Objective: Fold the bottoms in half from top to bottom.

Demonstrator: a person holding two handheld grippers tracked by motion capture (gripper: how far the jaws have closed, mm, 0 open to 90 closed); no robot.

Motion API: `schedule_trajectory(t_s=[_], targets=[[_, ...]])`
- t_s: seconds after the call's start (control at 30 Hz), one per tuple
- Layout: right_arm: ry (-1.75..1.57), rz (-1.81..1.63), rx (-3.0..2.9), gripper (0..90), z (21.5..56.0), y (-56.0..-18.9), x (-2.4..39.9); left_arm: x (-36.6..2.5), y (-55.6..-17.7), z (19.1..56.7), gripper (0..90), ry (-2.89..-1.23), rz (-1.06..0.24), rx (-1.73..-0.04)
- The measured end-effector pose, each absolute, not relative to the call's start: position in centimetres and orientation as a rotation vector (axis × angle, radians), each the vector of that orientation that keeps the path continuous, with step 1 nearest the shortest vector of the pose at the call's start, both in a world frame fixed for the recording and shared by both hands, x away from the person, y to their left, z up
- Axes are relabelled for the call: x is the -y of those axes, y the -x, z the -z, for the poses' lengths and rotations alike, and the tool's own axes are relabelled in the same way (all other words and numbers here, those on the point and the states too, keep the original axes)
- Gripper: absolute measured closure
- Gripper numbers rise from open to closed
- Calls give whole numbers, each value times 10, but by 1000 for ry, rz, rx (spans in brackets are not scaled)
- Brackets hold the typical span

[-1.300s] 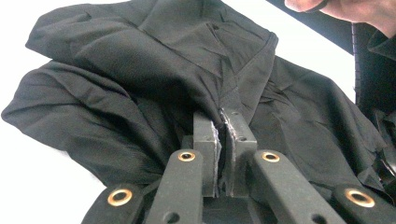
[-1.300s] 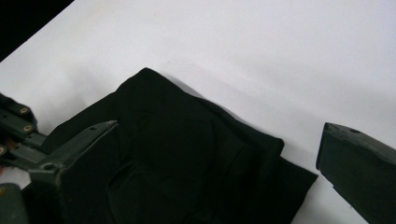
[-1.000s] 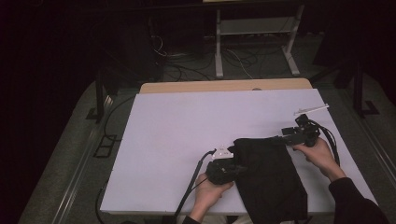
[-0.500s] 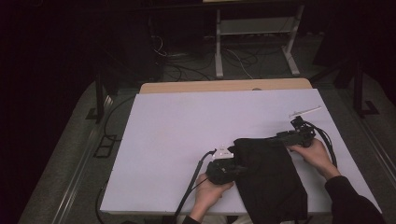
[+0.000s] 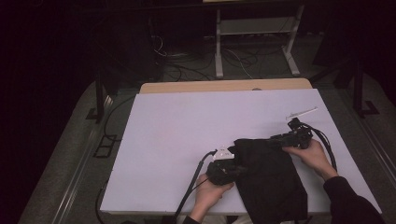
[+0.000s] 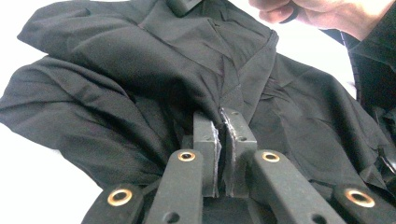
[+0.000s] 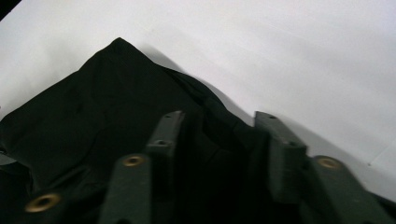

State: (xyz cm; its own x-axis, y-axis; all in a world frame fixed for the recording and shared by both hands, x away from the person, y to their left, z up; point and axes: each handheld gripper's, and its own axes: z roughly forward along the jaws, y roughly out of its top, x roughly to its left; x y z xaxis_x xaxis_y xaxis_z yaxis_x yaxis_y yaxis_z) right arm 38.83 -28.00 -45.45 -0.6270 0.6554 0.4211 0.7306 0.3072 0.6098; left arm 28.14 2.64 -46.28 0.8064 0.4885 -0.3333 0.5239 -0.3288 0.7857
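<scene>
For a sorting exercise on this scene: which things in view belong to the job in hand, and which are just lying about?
In the job:
- black cloth
- left hand-held gripper, jaws pinched on a fold of the cloth
- right hand-held gripper, jaws just closing, cloth between them, pads not yet pressing

Lying about:
- small white stick-like item near the table's far right edge
- white table cover
- metal stand behind the table

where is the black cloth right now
In the high view the black cloth lies on the near right part of the white table, between the left gripper, shut on its left edge, and the right gripper at its far corner.
</scene>
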Motion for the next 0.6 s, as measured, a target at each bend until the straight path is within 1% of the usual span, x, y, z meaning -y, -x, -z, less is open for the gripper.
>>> schedule_trajectory(t_s=[0.13, 0.2, 0.33, 0.5, 0.6], targets=[[1281, 1261, 2403, 740, 455, -389, 282, -26, -281, 463, 839, -1979, 43, -753], [1267, 1260, 2381, 783, 455, -389, 282, -25, -281, 463, 835, -1982, 33, -747], [1282, 1266, 2381, 806, 452, -387, 280, -26, -280, 463, 815, -1982, 20, -749], [1299, 1299, 2371, 812, 445, -384, 279, -26, -279, 462, 801, -1985, 19, -748], [1305, 1324, 2356, 814, 440, -381, 279, -27, -279, 462, 773, -1980, 18, -755]])
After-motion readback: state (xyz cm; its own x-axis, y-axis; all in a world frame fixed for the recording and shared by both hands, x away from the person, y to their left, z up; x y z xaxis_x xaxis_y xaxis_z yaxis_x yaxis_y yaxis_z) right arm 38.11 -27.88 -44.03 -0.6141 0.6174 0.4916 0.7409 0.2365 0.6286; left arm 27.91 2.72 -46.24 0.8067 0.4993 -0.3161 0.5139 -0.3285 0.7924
